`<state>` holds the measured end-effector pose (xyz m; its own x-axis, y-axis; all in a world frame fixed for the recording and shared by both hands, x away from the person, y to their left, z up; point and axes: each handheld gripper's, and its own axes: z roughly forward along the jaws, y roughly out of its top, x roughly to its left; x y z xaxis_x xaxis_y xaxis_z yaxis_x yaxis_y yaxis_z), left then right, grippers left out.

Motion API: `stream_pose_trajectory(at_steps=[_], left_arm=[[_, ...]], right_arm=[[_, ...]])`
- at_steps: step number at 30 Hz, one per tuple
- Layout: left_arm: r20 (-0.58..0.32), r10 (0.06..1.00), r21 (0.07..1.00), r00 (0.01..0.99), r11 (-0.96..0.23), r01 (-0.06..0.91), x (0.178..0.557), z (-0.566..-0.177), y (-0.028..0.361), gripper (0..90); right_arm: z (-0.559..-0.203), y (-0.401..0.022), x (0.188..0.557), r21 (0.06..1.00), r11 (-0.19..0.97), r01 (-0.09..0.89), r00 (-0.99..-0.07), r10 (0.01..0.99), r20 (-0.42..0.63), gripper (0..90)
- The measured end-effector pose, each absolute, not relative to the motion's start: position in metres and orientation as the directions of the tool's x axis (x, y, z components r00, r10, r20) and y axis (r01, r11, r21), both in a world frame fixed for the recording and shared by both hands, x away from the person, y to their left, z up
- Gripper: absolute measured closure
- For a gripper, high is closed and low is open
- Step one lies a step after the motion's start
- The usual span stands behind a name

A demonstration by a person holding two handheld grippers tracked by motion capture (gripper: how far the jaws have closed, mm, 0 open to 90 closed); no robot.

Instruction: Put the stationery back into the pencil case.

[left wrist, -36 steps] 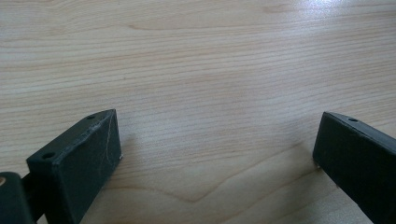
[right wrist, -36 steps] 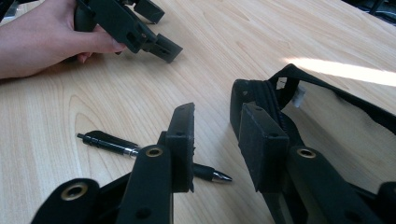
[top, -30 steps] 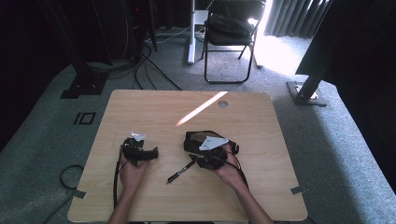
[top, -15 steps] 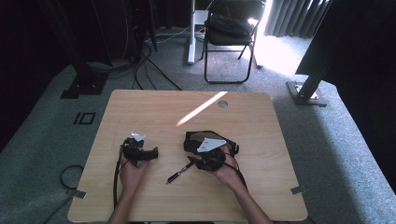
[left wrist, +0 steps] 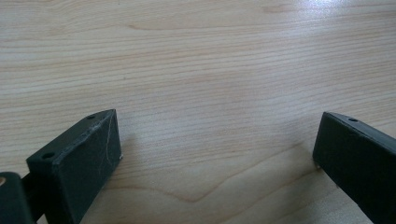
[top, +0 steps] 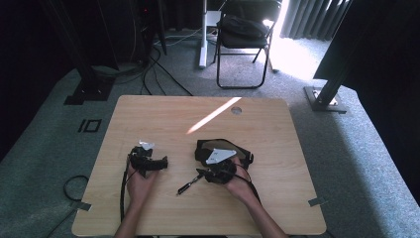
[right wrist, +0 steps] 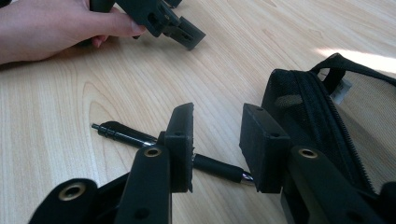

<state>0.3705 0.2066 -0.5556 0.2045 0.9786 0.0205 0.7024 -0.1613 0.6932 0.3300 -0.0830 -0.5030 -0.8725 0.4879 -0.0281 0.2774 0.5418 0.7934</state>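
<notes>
A black pen (top: 189, 184) lies slanted on the wooden table (top: 277, 124), left of my right gripper (top: 204, 173). In the right gripper view the pen (right wrist: 126, 135) runs across the wood under the right gripper (right wrist: 217, 120). It passes behind one jaw and through the gap, and the pads do not press on it. A black zipped pouch (top: 218, 148) lies just beyond that gripper, and its side (right wrist: 308, 107) stands close to the other jaw. My left gripper (top: 161, 162) rests to the left. Its jaws stand wide apart over bare wood (left wrist: 218, 126).
A hand holds the left gripper (right wrist: 173, 23) at the far side of the right gripper view. A folding chair (top: 242, 34) and cables stand on the carpet beyond the table. A sunlit stripe (top: 213, 115) and a cable hole (top: 236, 110) mark the table's far half.
</notes>
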Motion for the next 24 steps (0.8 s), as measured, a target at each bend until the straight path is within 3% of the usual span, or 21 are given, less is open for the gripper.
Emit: stream_pose_trajectory(at_steps=[24], left_arm=[[0.021,0.979,0.693,0.205,-0.162,0.702,0.371,-0.556,0.207,1.2]], right_arm=[[-0.514,-0.080,0.330,0.782,0.552,0.288,-0.882,0.472,-0.009,64.5]])
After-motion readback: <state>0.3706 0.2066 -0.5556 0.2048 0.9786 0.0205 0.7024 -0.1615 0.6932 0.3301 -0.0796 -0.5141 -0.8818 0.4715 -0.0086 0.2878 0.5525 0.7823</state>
